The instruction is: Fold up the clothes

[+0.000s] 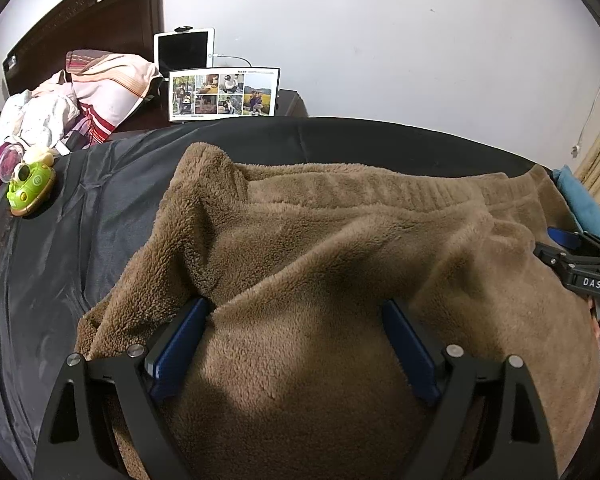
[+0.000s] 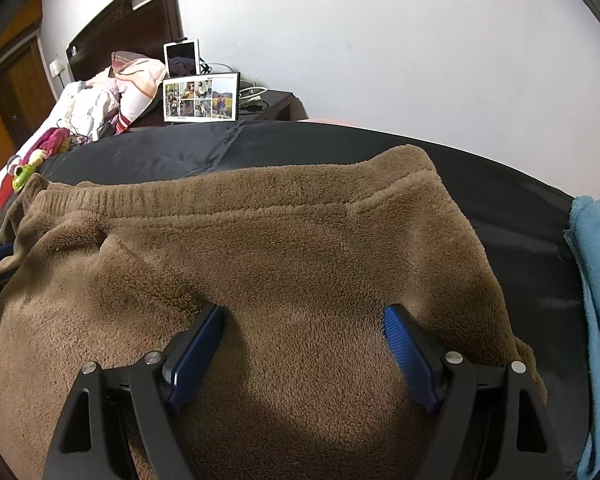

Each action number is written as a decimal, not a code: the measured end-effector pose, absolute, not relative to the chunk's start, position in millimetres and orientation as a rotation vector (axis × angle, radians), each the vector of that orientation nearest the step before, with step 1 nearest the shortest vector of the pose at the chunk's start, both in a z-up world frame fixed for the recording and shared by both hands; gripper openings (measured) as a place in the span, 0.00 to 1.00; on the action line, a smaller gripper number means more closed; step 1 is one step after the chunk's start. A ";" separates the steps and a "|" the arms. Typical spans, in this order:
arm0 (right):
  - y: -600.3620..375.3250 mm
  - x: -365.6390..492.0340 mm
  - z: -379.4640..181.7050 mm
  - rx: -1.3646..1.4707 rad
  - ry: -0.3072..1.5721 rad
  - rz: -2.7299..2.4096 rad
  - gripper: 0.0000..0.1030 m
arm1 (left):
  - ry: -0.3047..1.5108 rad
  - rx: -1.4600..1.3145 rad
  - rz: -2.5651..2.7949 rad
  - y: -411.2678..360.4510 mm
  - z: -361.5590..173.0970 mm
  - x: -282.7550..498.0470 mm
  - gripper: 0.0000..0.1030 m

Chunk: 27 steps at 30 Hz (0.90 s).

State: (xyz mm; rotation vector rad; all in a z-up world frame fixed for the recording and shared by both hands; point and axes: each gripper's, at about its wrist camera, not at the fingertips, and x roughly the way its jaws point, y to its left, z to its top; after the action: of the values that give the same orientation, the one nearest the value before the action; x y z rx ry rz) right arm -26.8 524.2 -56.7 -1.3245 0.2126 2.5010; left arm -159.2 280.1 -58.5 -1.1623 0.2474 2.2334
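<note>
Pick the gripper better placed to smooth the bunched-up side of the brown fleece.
Left gripper: the brown fleece bunches into folds just ahead of it. Fabric ahead of the right gripper lies flatter.

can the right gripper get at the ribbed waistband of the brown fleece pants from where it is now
Probably yes. The right gripper stands open over the brown fleece pants, and the ribbed waistband lies uncovered straight ahead, with only fleece between them.

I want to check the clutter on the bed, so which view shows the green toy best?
The left wrist view: the green toy sits large and whole on the dark sheet, left of the brown garment. In the right wrist view it is tiny at the left edge, with little detail.
</note>
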 end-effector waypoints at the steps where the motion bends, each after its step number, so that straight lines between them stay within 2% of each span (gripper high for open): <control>1: 524.4 -27.0 -56.9 -1.325 0.213 2.501 0.82 | 0.246 -1.166 2.234 279.4 -57.0 -159.1 0.88; 6: 524.7 -27.3 -56.7 -1.326 0.213 2.502 0.82 | 0.212 -1.161 2.222 266.1 -39.4 -149.1 0.89; 14: 524.5 -27.9 -56.5 -1.325 0.214 2.502 0.83 | 0.026 -1.111 2.244 200.8 -1.4 -131.6 0.89; 19: 524.1 -27.8 -56.9 -1.324 0.214 2.501 0.83 | 0.169 -1.156 2.244 200.2 -27.6 -123.3 0.89; 22: 524.3 -27.7 -57.0 -1.323 0.211 2.501 0.83 | 0.160 -1.157 2.245 200.4 -40.2 -124.1 0.90; 27: 523.8 -27.6 -56.5 -1.323 0.210 2.500 0.83 | 0.174 -1.153 2.262 200.7 -46.9 -126.2 0.97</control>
State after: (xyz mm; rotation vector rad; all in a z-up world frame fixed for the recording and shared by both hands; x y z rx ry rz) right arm -27.6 523.8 -56.5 -1.3230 0.2102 2.4997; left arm -126.2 200.7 -46.9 -1.1528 0.1741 2.2625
